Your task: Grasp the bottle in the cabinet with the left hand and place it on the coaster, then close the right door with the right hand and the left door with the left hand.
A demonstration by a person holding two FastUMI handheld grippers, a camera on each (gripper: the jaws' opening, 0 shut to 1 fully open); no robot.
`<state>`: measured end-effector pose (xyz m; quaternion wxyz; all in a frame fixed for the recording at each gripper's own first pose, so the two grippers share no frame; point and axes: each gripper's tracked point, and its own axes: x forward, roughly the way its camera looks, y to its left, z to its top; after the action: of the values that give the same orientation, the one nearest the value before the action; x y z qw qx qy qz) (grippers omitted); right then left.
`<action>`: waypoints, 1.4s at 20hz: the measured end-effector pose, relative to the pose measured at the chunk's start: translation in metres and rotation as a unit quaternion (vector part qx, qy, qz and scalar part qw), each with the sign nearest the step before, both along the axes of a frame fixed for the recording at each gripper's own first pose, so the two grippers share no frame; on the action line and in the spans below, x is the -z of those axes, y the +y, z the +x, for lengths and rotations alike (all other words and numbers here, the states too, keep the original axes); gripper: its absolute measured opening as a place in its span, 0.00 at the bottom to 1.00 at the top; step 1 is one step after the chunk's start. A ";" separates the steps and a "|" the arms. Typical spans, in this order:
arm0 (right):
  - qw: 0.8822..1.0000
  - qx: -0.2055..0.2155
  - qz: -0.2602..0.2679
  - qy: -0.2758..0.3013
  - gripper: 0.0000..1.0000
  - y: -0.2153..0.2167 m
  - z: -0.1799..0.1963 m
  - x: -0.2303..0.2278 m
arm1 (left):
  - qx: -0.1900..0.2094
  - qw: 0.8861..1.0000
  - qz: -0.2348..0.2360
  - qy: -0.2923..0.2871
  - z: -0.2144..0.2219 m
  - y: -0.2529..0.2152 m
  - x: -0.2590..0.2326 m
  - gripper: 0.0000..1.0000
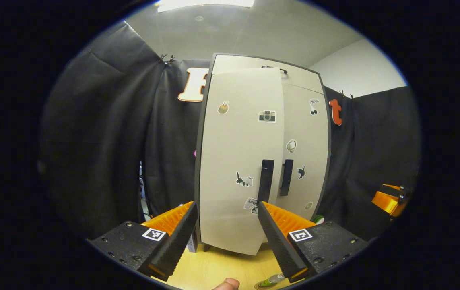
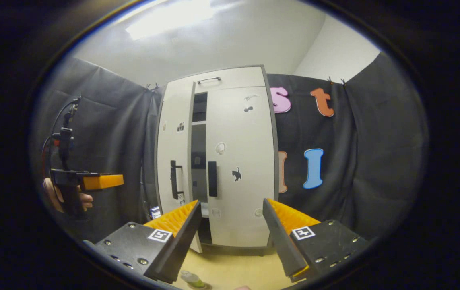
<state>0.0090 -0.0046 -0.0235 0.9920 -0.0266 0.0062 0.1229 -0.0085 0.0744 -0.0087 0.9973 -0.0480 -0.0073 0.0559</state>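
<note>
We see the cabinet (image 2: 217, 161) standing on the wooden table (image 2: 234, 270), its right door (image 2: 242, 165) shut and its left door (image 1: 238, 161) ajar, a dark gap between them in the right gripper view. Our left gripper (image 1: 225, 241) is spread wide with nothing between its fingers, held just in front of the left door near its handle (image 1: 265, 181). Our right gripper (image 2: 232, 237) is likewise spread and empty, farther back from the cabinet. The bottle (image 2: 191, 278) lies low at the edge of both views, below the fingers and outside their grip; it seems to stand on the coaster (image 1: 263, 285), though the picture is too cramped there to be sure.
</note>
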 end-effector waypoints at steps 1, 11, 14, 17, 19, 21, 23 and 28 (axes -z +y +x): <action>1.000 -0.004 -0.001 -0.005 0.93 0.004 -0.004 -0.003 | -0.006 1.000 0.000 -0.003 -0.004 0.000 -0.002 0.96; 1.000 0.009 0.021 -0.012 0.92 0.017 -0.002 -0.012 | -0.001 1.000 -0.007 -0.015 -0.008 0.013 -0.027 0.96; 1.000 0.026 0.012 -0.011 0.92 0.019 0.003 -0.010 | 0.004 1.000 0.008 -0.015 -0.006 0.021 -0.026 0.96; 0.999 0.035 -0.005 -0.007 0.89 0.028 0.004 -0.009 | 0.012 1.000 0.001 -0.009 -0.001 0.022 -0.017 0.96; 0.999 0.037 -0.016 -0.008 0.89 0.035 0.003 -0.010 | 0.015 1.000 -0.003 -0.004 0.001 0.024 -0.009 0.92; 0.999 0.033 -0.018 -0.008 0.89 0.043 0.002 -0.013 | 0.027 1.000 -0.003 -0.003 0.006 0.021 -0.004 0.96; 0.999 0.037 -0.017 -0.006 0.92 0.043 0.001 -0.012 | 0.032 0.999 -0.006 -0.001 0.012 0.022 0.001 0.96; 0.998 0.056 -0.034 -0.008 0.92 0.040 0.005 -0.014 | 0.035 0.999 0.012 -0.020 0.020 0.023 -0.004 0.96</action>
<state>0.0137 0.0350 -0.0090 0.9959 -0.0608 0.0044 0.0664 0.0115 0.0971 -0.0044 0.9987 -0.0379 -0.0259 0.0204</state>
